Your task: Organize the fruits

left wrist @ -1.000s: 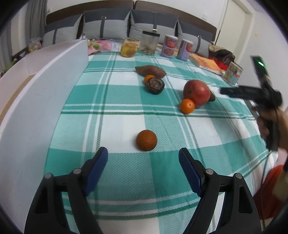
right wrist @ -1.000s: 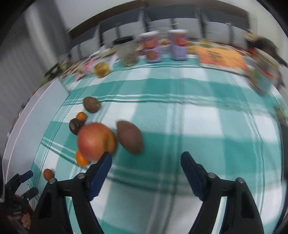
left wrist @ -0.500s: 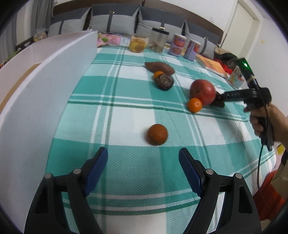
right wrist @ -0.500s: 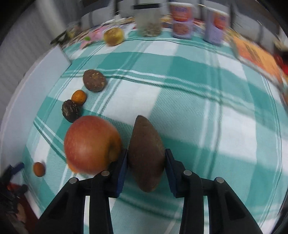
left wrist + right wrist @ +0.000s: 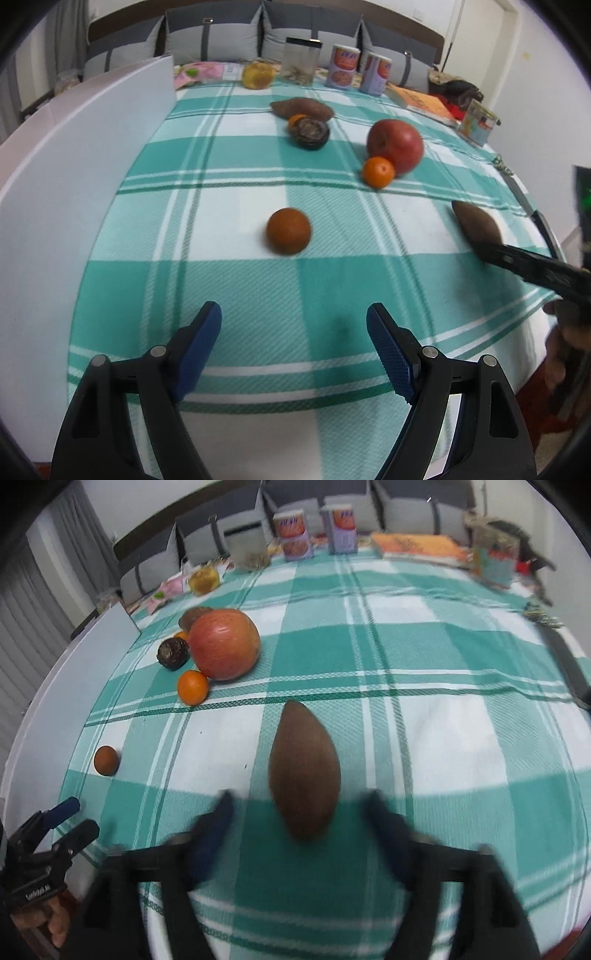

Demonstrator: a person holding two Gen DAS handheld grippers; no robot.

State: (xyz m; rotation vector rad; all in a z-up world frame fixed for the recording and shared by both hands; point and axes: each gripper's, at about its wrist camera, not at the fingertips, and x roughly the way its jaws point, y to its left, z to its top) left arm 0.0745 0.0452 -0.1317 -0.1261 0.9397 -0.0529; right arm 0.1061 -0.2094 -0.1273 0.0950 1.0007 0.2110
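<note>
A brown sweet potato (image 5: 303,771) lies on the green checked cloth between the spread, blurred fingers of my right gripper (image 5: 301,808), which is open. It also shows in the left wrist view (image 5: 476,225). A red apple (image 5: 224,644) with a small orange (image 5: 192,686) beside it lies further back left. A dark round fruit (image 5: 173,653) lies left of them. A second sweet potato (image 5: 302,108) lies further back. My left gripper (image 5: 294,332) is open and empty, short of a dark orange fruit (image 5: 289,230).
A white board (image 5: 74,177) stands along the left side of the table. Cans (image 5: 345,66), a clear jar (image 5: 302,61), a yellow fruit (image 5: 257,75) and an orange book (image 5: 421,101) line the far edge. Grey cushions stand behind.
My right gripper has opened and let go of the sweet potato, which now lies nearer the front, away from the apple. My left gripper has moved a little closer to the dark orange fruit.
</note>
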